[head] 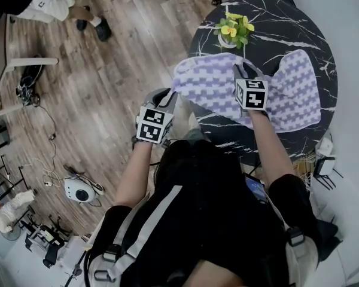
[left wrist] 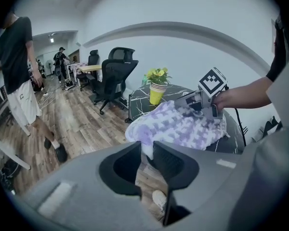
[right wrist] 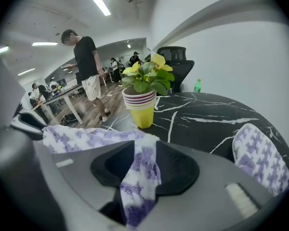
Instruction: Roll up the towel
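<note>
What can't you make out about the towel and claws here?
- Head view: pad contact of the left claw and right claw, too small and seen from behind.
- Left gripper view: the towel, far side hidden behind the right claw.
- Right gripper view: green bottle label, too small.

Purple-and-white checked towel (head: 210, 84) lies spread on the black table (head: 287, 23); one end overhanging.

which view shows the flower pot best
The right gripper view: the flower pot stands close, side on. The head view sees it from above, mostly leaves; the left gripper view shows it small.
</note>
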A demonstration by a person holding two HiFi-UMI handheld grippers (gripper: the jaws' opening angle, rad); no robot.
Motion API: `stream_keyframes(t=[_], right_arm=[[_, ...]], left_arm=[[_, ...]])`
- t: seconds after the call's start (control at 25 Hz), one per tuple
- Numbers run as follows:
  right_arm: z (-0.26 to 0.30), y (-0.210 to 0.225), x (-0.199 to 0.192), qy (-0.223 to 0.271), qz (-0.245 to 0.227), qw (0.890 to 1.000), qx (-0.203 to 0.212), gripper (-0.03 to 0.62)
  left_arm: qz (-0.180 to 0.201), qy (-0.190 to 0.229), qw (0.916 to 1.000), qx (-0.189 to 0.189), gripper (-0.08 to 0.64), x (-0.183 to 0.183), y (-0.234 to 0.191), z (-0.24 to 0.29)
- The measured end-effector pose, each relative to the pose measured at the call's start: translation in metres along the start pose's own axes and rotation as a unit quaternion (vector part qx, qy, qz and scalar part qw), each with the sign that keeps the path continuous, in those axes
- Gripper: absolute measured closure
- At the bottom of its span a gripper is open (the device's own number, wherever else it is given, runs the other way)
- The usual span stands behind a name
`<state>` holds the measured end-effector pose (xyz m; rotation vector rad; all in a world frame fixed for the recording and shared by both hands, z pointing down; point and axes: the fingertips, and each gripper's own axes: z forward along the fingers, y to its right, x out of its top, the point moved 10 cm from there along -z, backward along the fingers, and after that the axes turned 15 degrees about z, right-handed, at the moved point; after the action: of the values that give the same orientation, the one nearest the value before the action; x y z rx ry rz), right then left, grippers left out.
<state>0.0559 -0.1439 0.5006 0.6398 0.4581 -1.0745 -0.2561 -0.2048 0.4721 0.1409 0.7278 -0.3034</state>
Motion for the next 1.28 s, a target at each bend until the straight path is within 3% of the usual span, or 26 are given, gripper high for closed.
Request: stream_keyframes(t=[0.12, 0.28, 0.64, 0.84, 1.04, 1.28], right_arm=[[-0.007, 0.004, -0.005, 0.002, -0.003, 1.000, 0.009, 0.399], [-0.021, 0.017, -0.015, 0.009, 0.006, 1.000, 0.001, 0.383], [-0.059, 0.051, -0.036, 0.030, 0.022, 0.999, -0.014, 0.385], [-0.085, 0.101, -0.035, 0.044, 0.026, 0.999, -0.012, 0.385], [-0.111, 0.176, -0.024, 0.034, 0.014, 0.999, -0.003, 0.387], [-0.123, 0.249, -0.011, 0.013, -0.052, 0.998, 0.011, 0.387]], left_arm=[[0.000, 0.000, 1.0000, -0.006, 0.390, 0.004, 0.005, 0.003], [0.001, -0.001, 1.0000, -0.008, 0.308, 0.007, 0.011, 0.009], [0.035, 0.014, 0.9982, -0.047, 0.310, 0.024, 0.055, 0.026], [0.042, 0.013, 0.9974, -0.058, 0.318, 0.044, 0.105, 0.040], [0.018, 0.007, 0.9987, -0.047, 0.322, 0.071, 0.174, 0.063], [-0.024, 0.018, 0.9991, -0.030, 0.325, 0.104, 0.253, 0.091]])
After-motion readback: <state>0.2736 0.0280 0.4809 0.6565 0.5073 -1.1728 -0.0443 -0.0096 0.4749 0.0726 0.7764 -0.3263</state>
